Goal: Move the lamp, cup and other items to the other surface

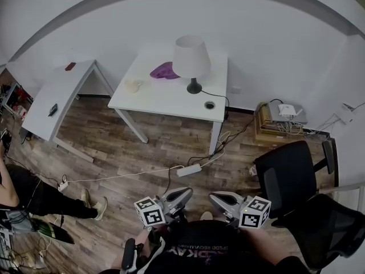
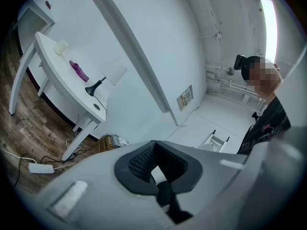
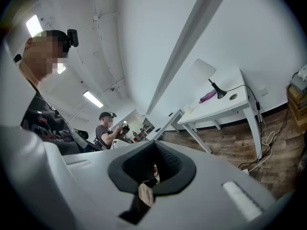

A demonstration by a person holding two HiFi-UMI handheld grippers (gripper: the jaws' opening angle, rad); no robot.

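Head view: the lamp (image 1: 191, 59), cup (image 1: 132, 85) and a purple item (image 1: 164, 71) sit on the white table (image 1: 165, 99), well apart from the left gripper (image 1: 187, 192) and right gripper (image 1: 214, 197), which are low by the person's body. A 2nd table (image 1: 57, 96) stands at left. Left gripper view: jaws pressed together, empty. Right gripper view: jaws likewise clenched on nothing.

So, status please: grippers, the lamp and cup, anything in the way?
Left gripper, right gripper shut, empty, near body. Lamp, cup on white table, untouched. Power strip, cables on floor between.
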